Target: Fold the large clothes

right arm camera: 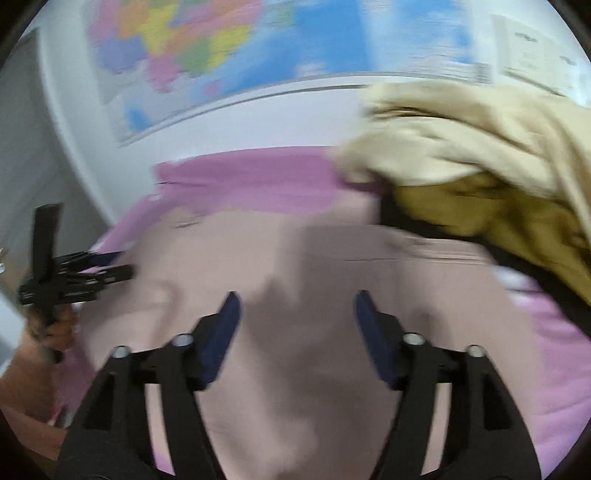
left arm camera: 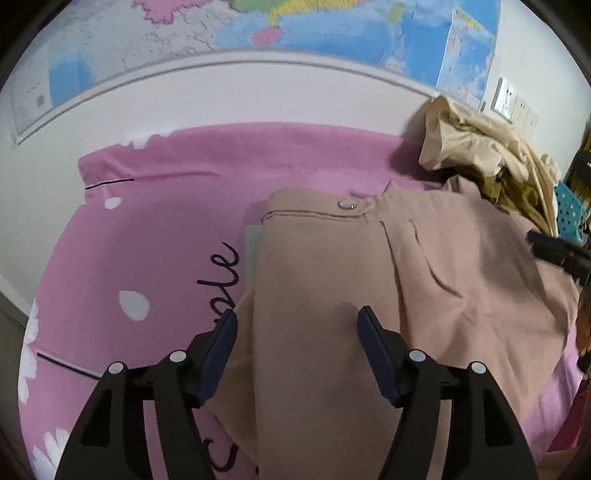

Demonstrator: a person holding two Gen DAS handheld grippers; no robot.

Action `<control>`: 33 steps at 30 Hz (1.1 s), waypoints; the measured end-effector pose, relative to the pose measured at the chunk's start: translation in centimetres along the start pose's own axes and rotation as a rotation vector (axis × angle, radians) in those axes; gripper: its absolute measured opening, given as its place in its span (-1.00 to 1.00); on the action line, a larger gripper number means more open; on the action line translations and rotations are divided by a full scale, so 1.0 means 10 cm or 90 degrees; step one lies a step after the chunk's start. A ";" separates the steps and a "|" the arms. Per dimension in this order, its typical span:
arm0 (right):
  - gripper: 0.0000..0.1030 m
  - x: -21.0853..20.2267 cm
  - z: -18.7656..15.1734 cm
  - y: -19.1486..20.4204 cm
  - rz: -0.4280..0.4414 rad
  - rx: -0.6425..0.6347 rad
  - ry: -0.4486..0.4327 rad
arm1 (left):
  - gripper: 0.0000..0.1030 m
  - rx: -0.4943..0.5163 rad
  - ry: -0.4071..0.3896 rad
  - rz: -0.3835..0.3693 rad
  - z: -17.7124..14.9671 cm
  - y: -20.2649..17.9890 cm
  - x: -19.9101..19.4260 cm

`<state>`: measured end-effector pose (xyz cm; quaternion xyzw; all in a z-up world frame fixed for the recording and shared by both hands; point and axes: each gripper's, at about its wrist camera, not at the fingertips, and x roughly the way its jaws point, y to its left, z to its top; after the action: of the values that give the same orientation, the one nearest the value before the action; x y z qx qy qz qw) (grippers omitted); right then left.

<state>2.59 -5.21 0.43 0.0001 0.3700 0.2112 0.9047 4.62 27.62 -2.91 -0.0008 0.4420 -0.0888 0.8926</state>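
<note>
A dusty-pink pair of trousers (left arm camera: 351, 280) with a silver waist button (left arm camera: 347, 204) lies spread on a pink bed sheet (left arm camera: 147, 229). My left gripper (left arm camera: 297, 317) is open and empty, just above the trousers' left part. My right gripper (right arm camera: 295, 302) is open and empty above the middle of the same trousers (right arm camera: 295, 350); this view is blurred. The right gripper shows at the right edge of the left wrist view (left arm camera: 557, 253). The left gripper shows at the left of the right wrist view (right arm camera: 110, 271).
A heap of cream and olive clothes (left arm camera: 491, 166) lies at the back right of the bed, also in the right wrist view (right arm camera: 480, 155). A wall map (left arm camera: 258, 29) hangs behind. A blue perforated basket (left arm camera: 569, 210) stands at far right.
</note>
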 end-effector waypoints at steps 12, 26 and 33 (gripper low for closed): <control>-0.97 0.30 0.11 -0.37 -0.045 0.035 0.000 | -0.83 0.000 0.038 0.023 0.19 -0.12 0.21; -0.52 0.35 0.13 -0.62 -0.017 0.087 0.019 | -0.54 -0.047 0.017 0.066 0.41 0.05 0.33; 0.01 -0.43 -0.14 -0.84 -0.030 0.112 -0.051 | -0.33 -0.035 -0.018 0.078 0.28 0.08 0.06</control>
<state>2.09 -14.71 1.01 0.0793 0.3503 0.1561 0.9202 7.31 28.12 -1.71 0.0005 0.4309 -0.0222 0.9021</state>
